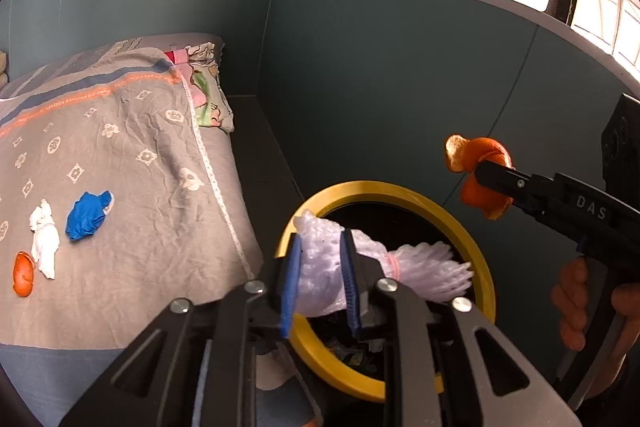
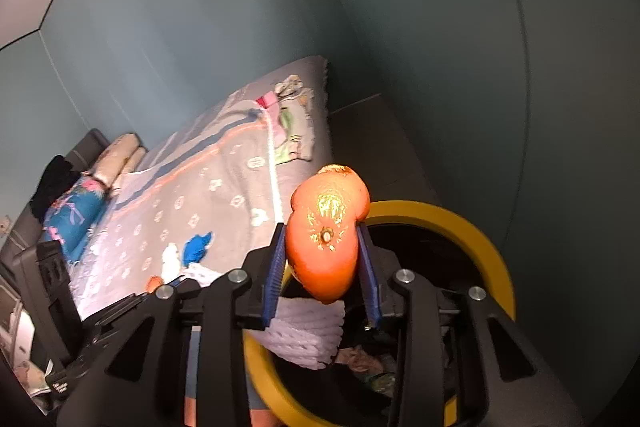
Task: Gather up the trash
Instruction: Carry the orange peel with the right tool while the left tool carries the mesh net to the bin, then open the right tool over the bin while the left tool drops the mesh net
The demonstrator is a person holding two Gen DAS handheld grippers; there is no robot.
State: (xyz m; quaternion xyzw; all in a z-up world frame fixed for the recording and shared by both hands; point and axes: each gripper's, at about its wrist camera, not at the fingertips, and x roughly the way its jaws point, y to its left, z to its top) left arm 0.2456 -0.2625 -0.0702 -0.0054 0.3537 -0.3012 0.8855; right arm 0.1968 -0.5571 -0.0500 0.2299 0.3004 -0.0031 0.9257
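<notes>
From the left wrist, my left tool [image 1: 320, 267] pinches a white foam fruit net [image 1: 352, 267] between its blue pads, holding it right above the yellow-rimmed bin [image 1: 476, 247], I judge for a drop. The net is crumpled, tied with a pink band, its free end fanning over the opening. To the right, my right tool [image 1: 486, 173] grips curled orange peel [image 1: 480, 175] near the bin. Left on the bed [image 1: 140, 147] lie a peel piece [image 1: 22, 275], a white tissue [image 1: 44, 243] and a blue wad [image 1: 88, 215].

From the right wrist, the right tool [image 2: 322, 263] clamps the glossy peel [image 2: 328, 231], stem scar facing me, beside the bin's rim [image 2: 480, 239]; the net [image 2: 304, 331] shows below.
</notes>
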